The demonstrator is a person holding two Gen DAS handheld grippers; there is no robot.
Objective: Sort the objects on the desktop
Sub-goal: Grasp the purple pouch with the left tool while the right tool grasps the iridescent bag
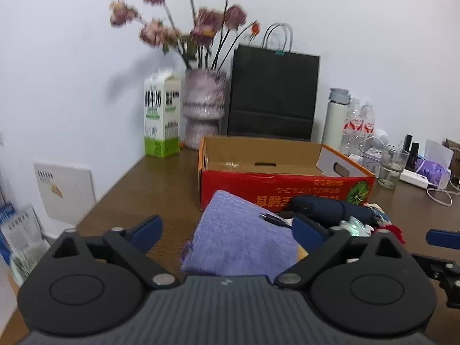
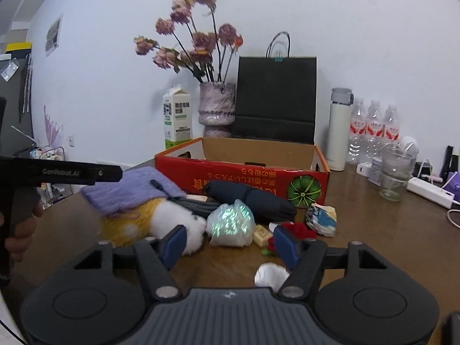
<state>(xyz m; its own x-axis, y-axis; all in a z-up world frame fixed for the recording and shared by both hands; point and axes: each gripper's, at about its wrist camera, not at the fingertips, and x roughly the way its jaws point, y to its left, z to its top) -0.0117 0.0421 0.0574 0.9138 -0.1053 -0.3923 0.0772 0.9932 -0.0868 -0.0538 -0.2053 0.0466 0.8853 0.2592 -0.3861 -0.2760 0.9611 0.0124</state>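
Far left on the wooden surface (image 1: 149, 178), a milk carton (image 1: 162, 115) and a vase of dried flowers (image 1: 204, 106) stand against the wall, well clear of the work area, so they read as fixtures rather than items to sort. Next right, a black paper bag (image 1: 273, 95) backs an open red cardboard box (image 1: 284, 172); its top is open and what shows of its inside holds nothing, so it is probably the bin for the sorted things. The clutter lies heaped on the near side of the box, within easy reach: a purple cloth (image 1: 238, 238) draped over a yellow-and-white plush toy (image 2: 161, 221), a pen (image 1: 274, 220) resting on the cloth, a dark folded umbrella (image 2: 250, 199) along the box wall, an iridescent plastic bag (image 2: 231, 222), a small tan block (image 2: 262, 234), something red (image 2: 299, 230), a crumpled printed wrapper (image 2: 322, 218) and a white wad (image 2: 270, 276) nearest the camera. The left tool (image 1: 227, 227) hangs above the purple cloth, jaws wide apart and gripping nothing. The right tool (image 2: 230, 243) points at the iridescent bag with its jaws partly open, also empty; likely lining up a first pick. Far right, a white flask (image 2: 339, 132), water bottles (image 2: 373, 132), a glass (image 2: 395, 175) and a power strip (image 2: 431, 191) sit apart from the heap.
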